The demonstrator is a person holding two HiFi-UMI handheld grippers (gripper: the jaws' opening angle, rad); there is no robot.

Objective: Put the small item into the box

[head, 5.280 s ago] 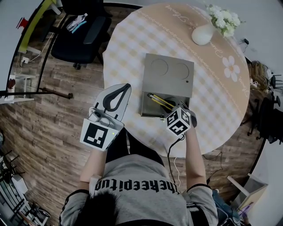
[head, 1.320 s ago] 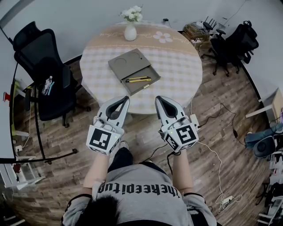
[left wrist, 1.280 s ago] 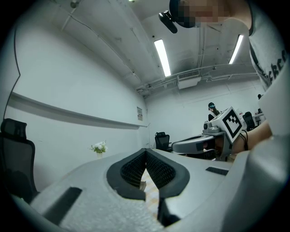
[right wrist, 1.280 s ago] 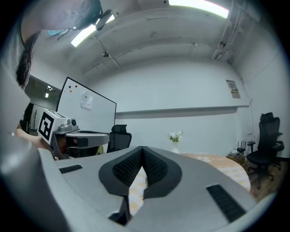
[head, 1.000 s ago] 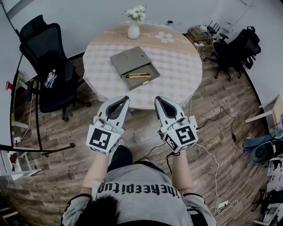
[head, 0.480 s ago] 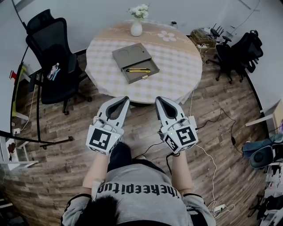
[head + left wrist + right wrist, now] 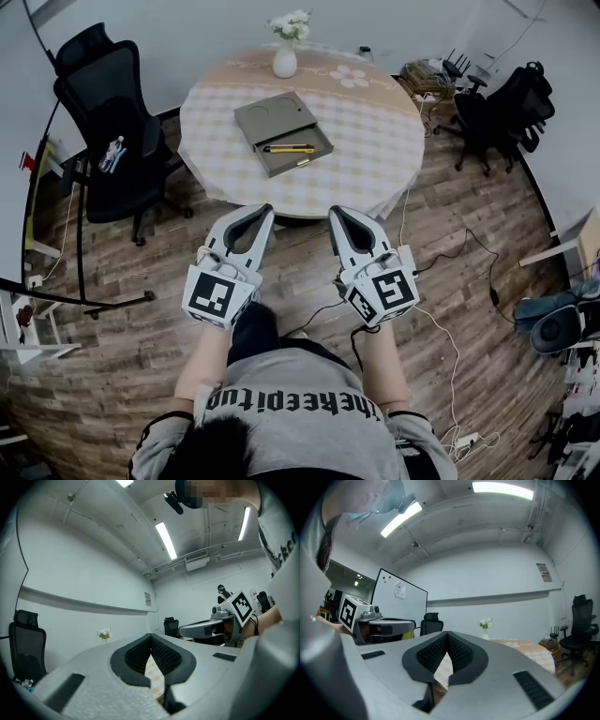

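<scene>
A grey box (image 7: 272, 120) lies open on the round checked table (image 7: 366, 141). A slim yellow-and-black item (image 7: 289, 149) rests in the box's near compartment. Both grippers hang side by side over the wooden floor, short of the table's near edge. The left gripper (image 7: 268, 210) is shut with nothing between its jaws, and its own view shows the same closed tips (image 7: 151, 636). The right gripper (image 7: 335, 212) is also shut and empty, with its tips (image 7: 448, 633) together. Each gripper view shows the other gripper beside it: the right gripper (image 7: 206, 629) and the left gripper (image 7: 384, 625).
A white vase of flowers (image 7: 285, 58) stands at the table's far edge. A black office chair (image 7: 103, 122) is at the left, with more chairs (image 7: 502, 94) at the right. Cables (image 7: 450, 309) trail over the floor at the right.
Five seconds ago the right gripper was at the box on the table. Now both grippers are well back from the table. Over the last second the grippers held still and the table drifted slightly in view.
</scene>
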